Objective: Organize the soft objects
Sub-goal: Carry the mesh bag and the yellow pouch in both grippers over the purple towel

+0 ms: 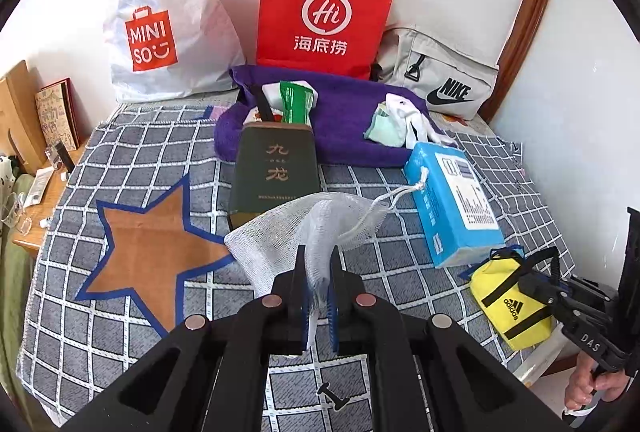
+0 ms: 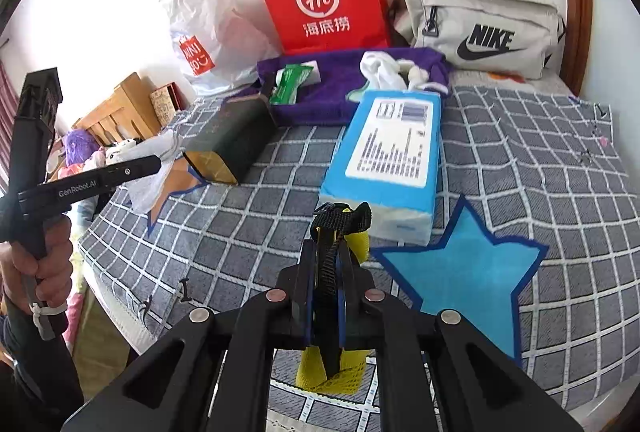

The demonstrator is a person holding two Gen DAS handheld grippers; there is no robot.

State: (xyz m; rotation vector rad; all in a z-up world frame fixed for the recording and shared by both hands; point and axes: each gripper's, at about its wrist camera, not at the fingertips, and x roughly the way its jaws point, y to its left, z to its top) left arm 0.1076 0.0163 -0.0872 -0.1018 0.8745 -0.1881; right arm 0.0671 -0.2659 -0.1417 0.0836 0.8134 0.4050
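My left gripper (image 1: 318, 264) is shut on a white mesh net bag (image 1: 280, 232) and holds it above the checked bed cover; it also shows in the right wrist view (image 2: 150, 178). My right gripper (image 2: 330, 252) is shut on the black strap of a yellow Adidas pouch (image 2: 332, 368), also seen at the right in the left wrist view (image 1: 506, 302). A purple towel (image 1: 344, 120) at the back holds a green packet (image 1: 296, 100) and white socks (image 1: 404, 116).
A dark green box (image 1: 276, 172) and a blue tissue pack (image 1: 452, 204) lie on the checked cover (image 1: 120, 160). A red paper bag (image 1: 324, 8), a white Miniso bag (image 1: 168, 28) and a grey Nike bag (image 1: 440, 76) stand against the wall. A wooden bedside table (image 1: 36, 192) is left.
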